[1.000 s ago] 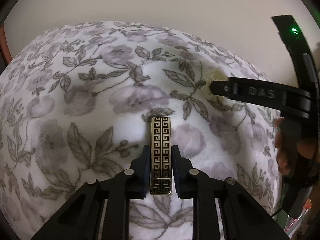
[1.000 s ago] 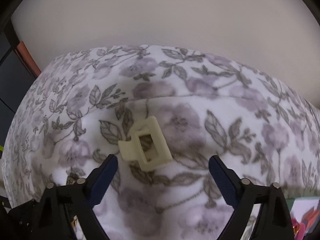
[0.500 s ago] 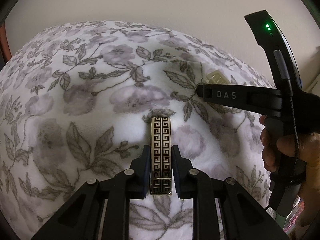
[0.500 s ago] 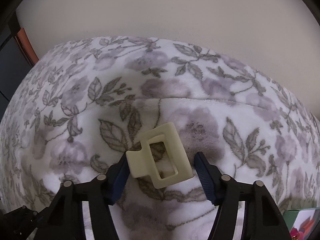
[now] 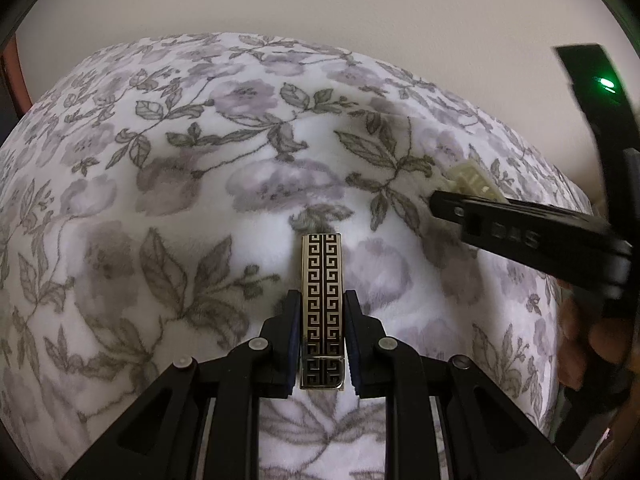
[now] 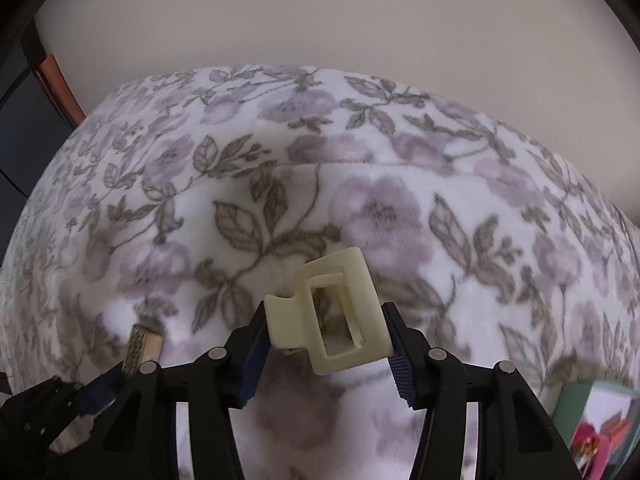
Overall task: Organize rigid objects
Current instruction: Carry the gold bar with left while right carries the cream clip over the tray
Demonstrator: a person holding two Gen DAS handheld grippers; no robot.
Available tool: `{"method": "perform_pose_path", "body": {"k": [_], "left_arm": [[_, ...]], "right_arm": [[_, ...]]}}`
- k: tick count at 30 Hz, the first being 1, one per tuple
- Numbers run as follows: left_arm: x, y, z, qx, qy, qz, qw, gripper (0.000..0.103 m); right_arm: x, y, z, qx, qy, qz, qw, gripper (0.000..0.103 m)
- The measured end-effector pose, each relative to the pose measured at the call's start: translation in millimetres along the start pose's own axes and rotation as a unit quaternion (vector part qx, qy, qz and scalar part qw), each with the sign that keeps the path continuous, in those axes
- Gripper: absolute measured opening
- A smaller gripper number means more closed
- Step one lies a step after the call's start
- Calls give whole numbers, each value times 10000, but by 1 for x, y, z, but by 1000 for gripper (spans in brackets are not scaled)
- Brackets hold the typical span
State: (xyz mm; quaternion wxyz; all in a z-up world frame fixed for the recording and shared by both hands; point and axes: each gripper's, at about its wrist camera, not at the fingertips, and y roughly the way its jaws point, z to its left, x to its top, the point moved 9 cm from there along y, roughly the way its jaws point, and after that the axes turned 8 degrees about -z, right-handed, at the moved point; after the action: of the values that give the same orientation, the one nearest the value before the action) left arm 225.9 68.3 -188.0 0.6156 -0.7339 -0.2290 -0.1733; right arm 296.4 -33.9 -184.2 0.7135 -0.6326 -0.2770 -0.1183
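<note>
A gold-and-black key-pattern bar clip (image 5: 322, 264) lies lengthwise on the floral blanket, and my left gripper (image 5: 322, 298) is shut on its near half. To the right lies a cream claw clip (image 5: 474, 178), partly hidden behind a black finger (image 5: 500, 228) of the right gripper. In the right wrist view the claw clip (image 6: 366, 300) sits between the blue pads of my right gripper (image 6: 325, 314). Its jaws are closing and both pads touch the clip's sides. The bar clip (image 6: 138, 346) and left gripper (image 6: 116, 380) show at the lower left.
A soft, humped floral blanket (image 5: 180, 220) covers the whole surface, with a plain wall (image 6: 320, 20) behind it. A red frame edge (image 6: 60, 80) stands at the left. A green box with pink items (image 6: 596, 420) is at the lower right. A hand (image 5: 592, 332) holds the right gripper.
The right gripper came forward over the cream claw clip and its wide jaws narrowed until the pads met the clip's sides. The left gripper and bar clip stayed put.
</note>
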Motion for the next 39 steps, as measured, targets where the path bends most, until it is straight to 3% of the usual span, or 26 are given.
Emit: {"method": "perform_pose_path", "body": {"k": [9,19,30,39], "left_arm": [[-12,-27,-3,41,-115,175,9998,21],[-1,-104,-30,-34,-56,-185,9998,21],[4,-187,-93,-275,148,-719,9969,21],[-8,-203,-165,-588,442,-802,9941,21]], "right_arm": [[-15,-60,-3,143,163,-200,9996,56],[-33,-145,-19,182,486,-521,9973,56],[-55,-246,-59,88,1036,-1078,9887,56],[-89,-291,-118,32,1850,-1522,9709,56]]}}
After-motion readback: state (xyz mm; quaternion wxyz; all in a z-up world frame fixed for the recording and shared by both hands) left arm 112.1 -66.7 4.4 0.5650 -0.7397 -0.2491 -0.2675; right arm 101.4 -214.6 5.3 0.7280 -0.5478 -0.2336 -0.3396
